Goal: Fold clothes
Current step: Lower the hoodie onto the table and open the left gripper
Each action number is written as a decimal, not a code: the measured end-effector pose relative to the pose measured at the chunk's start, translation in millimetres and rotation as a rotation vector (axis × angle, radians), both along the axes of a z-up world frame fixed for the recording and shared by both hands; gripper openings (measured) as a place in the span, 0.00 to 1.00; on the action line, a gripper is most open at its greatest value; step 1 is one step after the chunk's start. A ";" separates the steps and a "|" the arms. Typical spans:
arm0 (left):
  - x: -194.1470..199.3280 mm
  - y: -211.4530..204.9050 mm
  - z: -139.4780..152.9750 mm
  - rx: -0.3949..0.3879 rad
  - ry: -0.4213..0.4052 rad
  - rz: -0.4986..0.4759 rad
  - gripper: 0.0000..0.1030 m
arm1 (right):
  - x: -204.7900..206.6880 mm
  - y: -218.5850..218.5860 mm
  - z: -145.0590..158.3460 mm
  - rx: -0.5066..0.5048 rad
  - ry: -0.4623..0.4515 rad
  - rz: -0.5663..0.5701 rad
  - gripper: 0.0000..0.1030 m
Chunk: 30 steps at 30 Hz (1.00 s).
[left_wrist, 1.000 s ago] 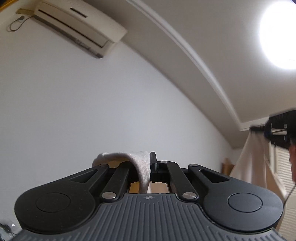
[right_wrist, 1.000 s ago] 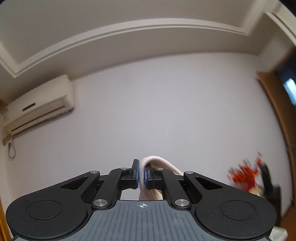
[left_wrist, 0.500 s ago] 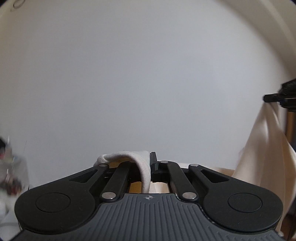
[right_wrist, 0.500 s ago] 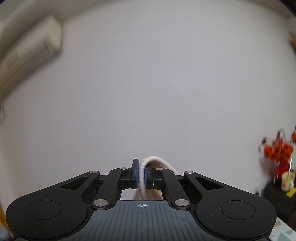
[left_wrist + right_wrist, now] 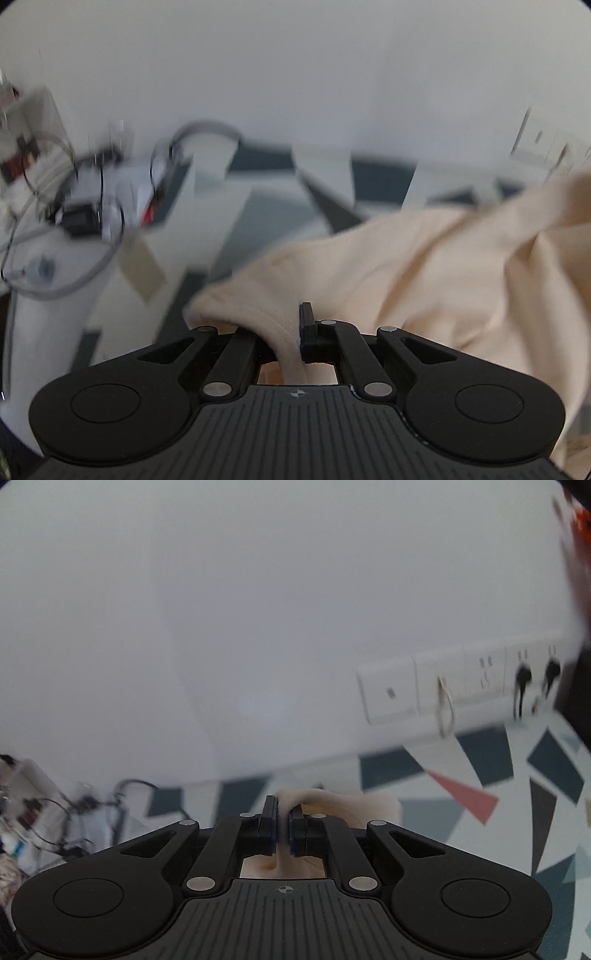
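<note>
A cream garment (image 5: 424, 266) spreads from the left gripper (image 5: 291, 332) toward the right over a patterned table cover. The left gripper is shut on a bunched edge of this garment, which wraps over its left finger. In the right wrist view the right gripper (image 5: 282, 823) is shut on another fold of the cream garment (image 5: 347, 805), which bulges just past its blue-padded fingertips (image 5: 269, 819). Most of the cloth is hidden behind the right gripper's body. Both views are blurred.
The table cover (image 5: 498, 775) has dark, white and pink triangles. A tangle of cables and small boxes (image 5: 92, 199) sits at the left. Wall sockets with plugs (image 5: 517, 679) line the white wall at the right, just above the table.
Both grippers have swung down from facing the wall and ceiling toward the table, still holding the garment. The cloth now lies spread out ahead of the left gripper.
</note>
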State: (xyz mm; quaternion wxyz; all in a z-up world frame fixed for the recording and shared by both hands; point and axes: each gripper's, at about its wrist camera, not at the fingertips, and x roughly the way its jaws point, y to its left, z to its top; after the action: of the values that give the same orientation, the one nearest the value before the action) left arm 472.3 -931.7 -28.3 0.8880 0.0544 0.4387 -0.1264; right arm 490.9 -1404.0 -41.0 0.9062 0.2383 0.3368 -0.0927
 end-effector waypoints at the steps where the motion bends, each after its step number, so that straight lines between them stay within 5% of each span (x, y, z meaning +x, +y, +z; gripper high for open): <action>1: -0.1 -5.1 -8.1 0.018 0.024 0.012 0.05 | -2.2 -12.0 -16.6 0.016 0.015 -0.007 0.05; 8: 6.6 -32.1 -38.1 0.137 0.107 0.044 0.18 | -6.2 -70.0 -84.2 0.106 0.097 -0.047 0.09; 9: 4.6 -36.0 -34.5 0.160 0.092 0.030 0.22 | -5.6 -73.0 -89.0 0.109 0.115 -0.048 0.21; 10: 2.8 -38.5 -32.9 0.185 0.082 0.019 0.38 | -5.0 -75.9 -93.9 0.111 0.134 -0.050 0.42; 12: 1.9 -39.9 -28.7 0.191 0.096 0.007 0.75 | -11.9 -79.1 -96.4 0.076 0.119 -0.058 0.63; 15: -7.0 -32.9 -10.5 0.117 0.097 -0.019 0.79 | -36.0 -94.5 -94.7 0.153 0.059 -0.081 0.81; 18: -29.6 -30.3 15.1 0.039 0.057 -0.049 0.83 | -80.7 -115.5 -101.2 0.308 -0.021 -0.105 0.83; 22: -59.6 -32.3 38.2 -0.067 0.013 -0.118 0.86 | -143.4 -133.2 -121.3 0.343 -0.100 -0.139 0.80; 26: -78.9 -54.1 39.7 -0.141 0.043 -0.216 0.86 | -167.1 -134.2 -156.3 0.367 -0.042 -0.134 0.70; 30: -97.2 -79.4 33.1 -0.105 0.019 -0.295 0.86 | -165.7 -122.9 -176.8 0.373 -0.013 -0.104 0.68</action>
State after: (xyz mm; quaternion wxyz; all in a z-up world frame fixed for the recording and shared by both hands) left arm 375.1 -1011.2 4.8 0.8572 0.0705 0.4273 -0.2788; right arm 325.2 -1527.0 -217.8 0.8424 0.4199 0.3294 -0.0740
